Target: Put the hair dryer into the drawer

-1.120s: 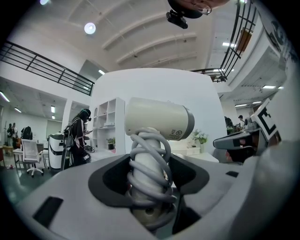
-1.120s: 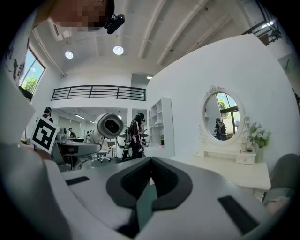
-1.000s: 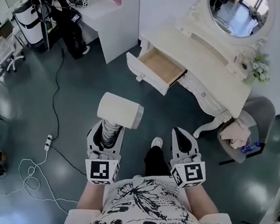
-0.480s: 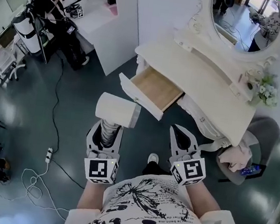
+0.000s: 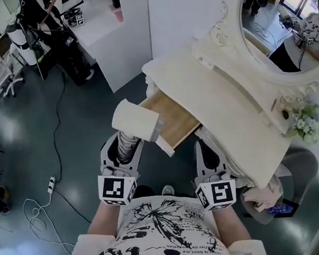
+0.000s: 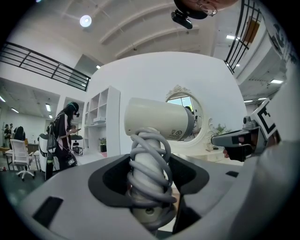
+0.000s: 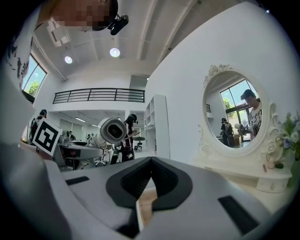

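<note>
A cream hair dryer [image 5: 134, 119] stands upright in my left gripper [image 5: 124, 144], which is shut on its handle with the grey cord wound round it. In the left gripper view the hair dryer [image 6: 157, 119] rises between the jaws of the left gripper [image 6: 149, 164], barrel pointing right. The white dressing table's drawer [image 5: 172, 117] stands pulled out, its wooden bottom bare. The dryer's head hangs over the drawer's near left corner. My right gripper [image 5: 205, 154] is level to the right, shut and empty, in front of the drawer's right end. In its own view the right gripper [image 7: 151, 161] shows jaws meeting.
The dressing table [image 5: 221, 97] carries an oval mirror [image 5: 284, 29] and flowers [image 5: 307, 122]. A grey chair [image 5: 301, 167] with cloth on it stands at the right. A white cabinet [image 5: 110, 37] and a person [image 5: 39, 5] are at the far left. A cable with a power strip [image 5: 51, 183] lies on the floor.
Both grippers have been carried forward towards the dressing table. The open drawer, once well ahead, now lies right in front of the jaws, and the dryer's head overlaps its corner.
</note>
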Available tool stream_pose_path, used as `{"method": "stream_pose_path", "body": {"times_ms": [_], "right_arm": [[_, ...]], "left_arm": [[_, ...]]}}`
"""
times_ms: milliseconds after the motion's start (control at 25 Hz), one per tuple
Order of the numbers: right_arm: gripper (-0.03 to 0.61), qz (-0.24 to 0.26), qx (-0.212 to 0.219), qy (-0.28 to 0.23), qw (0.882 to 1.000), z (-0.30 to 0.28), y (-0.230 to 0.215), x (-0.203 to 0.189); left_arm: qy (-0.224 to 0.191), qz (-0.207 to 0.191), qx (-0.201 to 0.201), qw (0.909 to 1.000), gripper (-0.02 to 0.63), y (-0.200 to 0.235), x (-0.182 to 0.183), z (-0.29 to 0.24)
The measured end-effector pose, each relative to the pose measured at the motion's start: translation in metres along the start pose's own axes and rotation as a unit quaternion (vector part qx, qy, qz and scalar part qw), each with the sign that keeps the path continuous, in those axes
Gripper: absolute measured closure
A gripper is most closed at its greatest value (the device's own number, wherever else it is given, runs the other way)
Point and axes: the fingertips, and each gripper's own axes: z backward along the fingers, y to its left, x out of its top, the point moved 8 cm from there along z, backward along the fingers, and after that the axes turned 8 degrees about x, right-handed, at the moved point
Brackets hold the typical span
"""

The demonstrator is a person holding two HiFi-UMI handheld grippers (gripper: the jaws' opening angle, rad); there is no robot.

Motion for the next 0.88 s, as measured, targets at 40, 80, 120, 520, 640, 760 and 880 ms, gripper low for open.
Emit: {"method": "stream_pose_path", "body": {"times_ms": [40, 80, 120, 520, 640, 760, 880], "right_arm": [[0.561, -0.001, -0.003, 0.001, 1.000, -0.005, -0.006, -0.001], [0.561, -0.002, -0.006, 0.001, 1.000, -0.009, -0.012, -0.001], [0.561, -0.003, -0.009, 0.000, 1.000, -0.013, -0.017, -0.002], [0.561, -0.011, -0.099, -0.001, 0.995, -0.073, -0.053, -0.004], [0.561, -0.015, -0.147, 0.000, 0.989, -0.095, -0.061, 0.000], [0.561, -0.022, -0.196, -0.003, 0.980, -0.115, -0.068, 0.004], [0.561, -0.030, -0.237, -0.004, 0.971, -0.135, -0.074, 0.003]], "left_arm": [[0.001, -0.001, -0.003, 1.0000, 0.351, -0.001, 0.000, -0.010], [0.002, -0.003, -0.007, 1.0000, 0.351, -0.002, 0.000, -0.019], [0.003, -0.004, -0.011, 0.9999, 0.351, -0.003, -0.001, -0.028], [0.001, -0.011, -0.111, 0.9938, 0.351, 0.018, -0.001, -0.148], [-0.001, -0.017, -0.162, 0.9866, 0.351, 0.026, 0.002, -0.192], [-0.002, -0.025, -0.210, 0.9773, 0.351, 0.034, 0.005, -0.233], [0.006, -0.035, -0.249, 0.9679, 0.351, 0.039, 0.003, -0.268]]}}
